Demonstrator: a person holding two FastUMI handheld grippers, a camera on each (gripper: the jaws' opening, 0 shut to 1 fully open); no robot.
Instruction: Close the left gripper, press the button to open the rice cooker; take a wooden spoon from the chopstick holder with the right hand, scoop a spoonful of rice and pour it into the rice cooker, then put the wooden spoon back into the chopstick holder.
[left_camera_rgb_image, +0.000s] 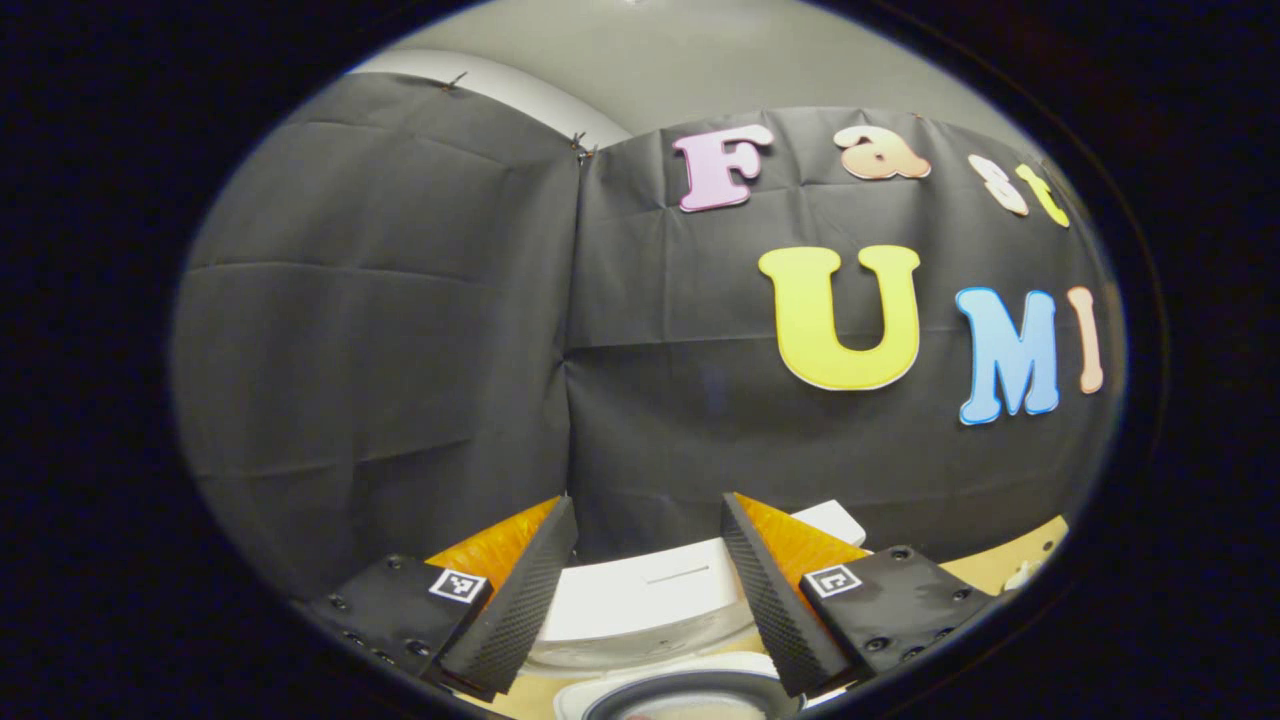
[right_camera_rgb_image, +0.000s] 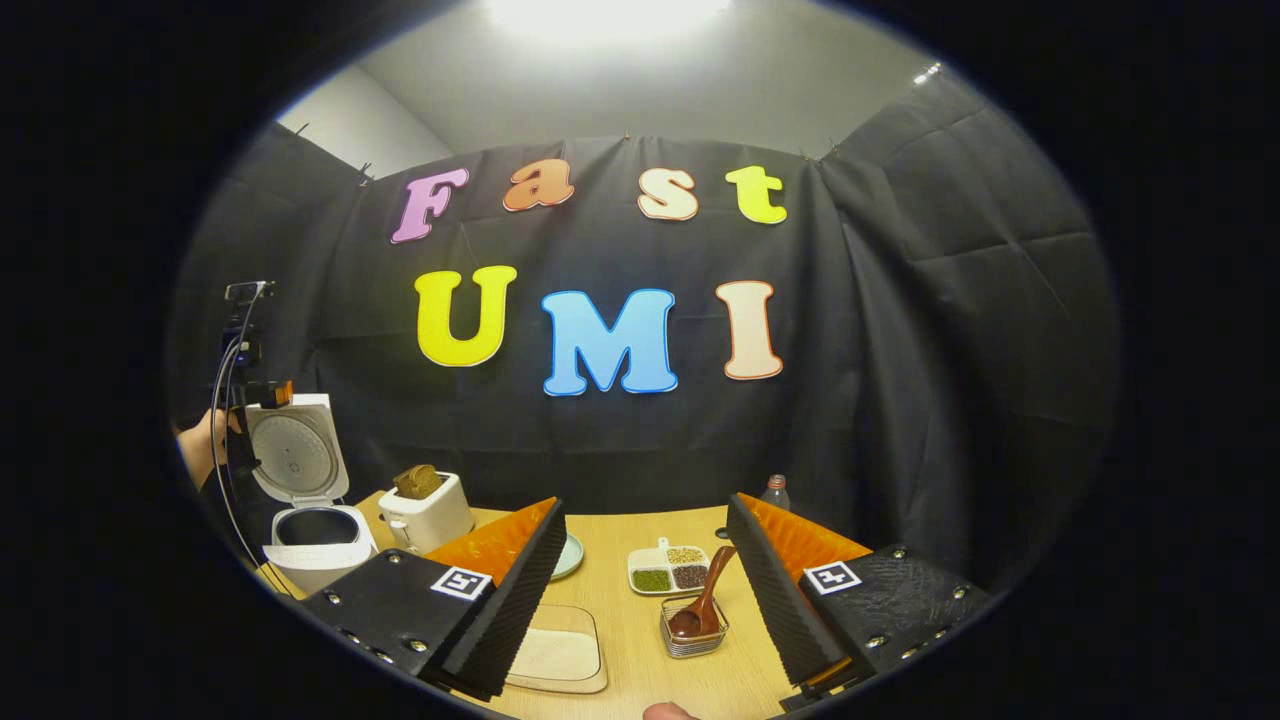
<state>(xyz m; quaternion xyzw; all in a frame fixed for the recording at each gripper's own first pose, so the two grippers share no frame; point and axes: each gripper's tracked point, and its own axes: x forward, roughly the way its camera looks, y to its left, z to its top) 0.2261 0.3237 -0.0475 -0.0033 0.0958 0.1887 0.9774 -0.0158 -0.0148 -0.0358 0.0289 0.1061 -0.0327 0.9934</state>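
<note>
The white rice cooker (right_camera_rgb_image: 312, 545) stands at the table's left with its lid (right_camera_rgb_image: 297, 452) raised. My left gripper (left_camera_rgb_image: 648, 510) is open just above it, looking across the raised lid (left_camera_rgb_image: 650, 598) and the dark pot rim (left_camera_rgb_image: 690, 692). A hand holds that left gripper (right_camera_rgb_image: 262, 393) beside the lid. My right gripper (right_camera_rgb_image: 645, 505) is open and empty over the table. Below it, a brown wooden spoon (right_camera_rgb_image: 703, 600) leans in a small wire holder (right_camera_rgb_image: 694, 632), bowl down. A clear tray of white rice (right_camera_rgb_image: 553, 655) lies by the left finger.
A white toaster (right_camera_rgb_image: 425, 515) with bread in it stands right of the cooker. Farther back on the wooden table (right_camera_rgb_image: 640, 640) are a pale green plate (right_camera_rgb_image: 570, 555), a divided dish of grains (right_camera_rgb_image: 668, 570) and a small bottle (right_camera_rgb_image: 775, 491).
</note>
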